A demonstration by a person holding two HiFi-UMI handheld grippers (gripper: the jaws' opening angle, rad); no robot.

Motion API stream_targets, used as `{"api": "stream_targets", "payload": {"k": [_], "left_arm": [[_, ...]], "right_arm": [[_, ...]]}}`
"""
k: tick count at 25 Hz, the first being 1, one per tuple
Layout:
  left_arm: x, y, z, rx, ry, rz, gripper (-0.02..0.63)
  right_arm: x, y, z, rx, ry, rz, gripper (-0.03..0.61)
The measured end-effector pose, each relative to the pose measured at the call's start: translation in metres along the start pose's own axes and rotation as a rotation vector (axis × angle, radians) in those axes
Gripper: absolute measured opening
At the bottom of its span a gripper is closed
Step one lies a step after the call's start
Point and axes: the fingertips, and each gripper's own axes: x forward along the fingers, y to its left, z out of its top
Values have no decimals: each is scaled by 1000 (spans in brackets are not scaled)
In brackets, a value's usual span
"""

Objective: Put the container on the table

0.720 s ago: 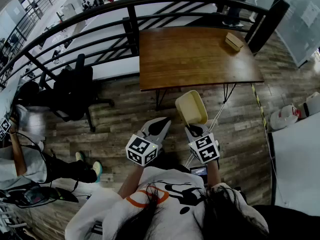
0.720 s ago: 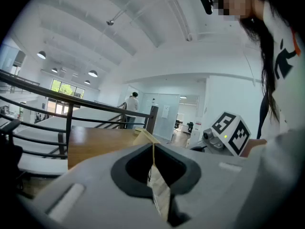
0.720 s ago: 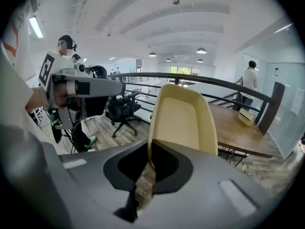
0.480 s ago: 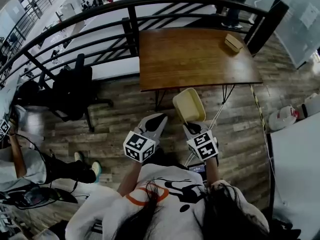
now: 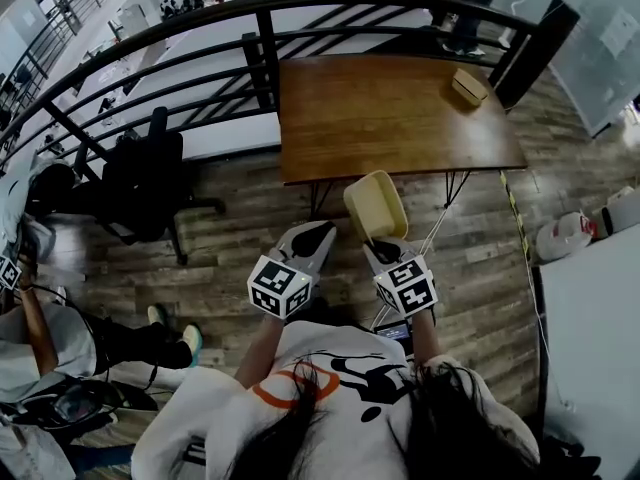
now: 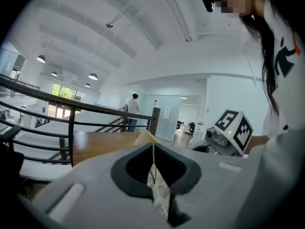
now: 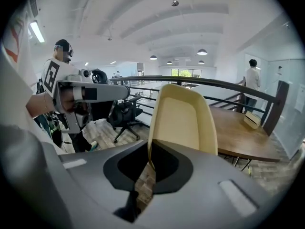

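The pale yellow plastic container is pinched by its near rim in the right hand-held gripper. The left hand-held gripper is pressed together, empty. The container's best carried forward over the brown wooden surface ahead, levelled, then lowered flat.

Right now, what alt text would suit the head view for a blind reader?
Seen from above, the right gripper holds a cream container by its rim above the wood floor, short of a brown table. The left gripper is shut and empty beside it.
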Motion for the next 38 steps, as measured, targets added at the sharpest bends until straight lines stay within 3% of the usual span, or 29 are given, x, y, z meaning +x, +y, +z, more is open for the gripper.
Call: {"api": "stream_targets", "payload": {"k": [12, 24, 32, 38], "left_arm": [[11, 32, 1, 29, 32, -45, 1], [35, 50, -4, -14, 37, -60, 1], [76, 85, 3, -30, 35, 21, 1], [130, 101, 19, -43, 8, 90, 1]], "right_arm": [[29, -8, 15, 44, 11, 1, 37], [44, -24, 7, 58, 67, 12, 37], [68, -66, 17, 34, 73, 78, 37], [77, -132, 32, -15, 77, 113, 37]]}}
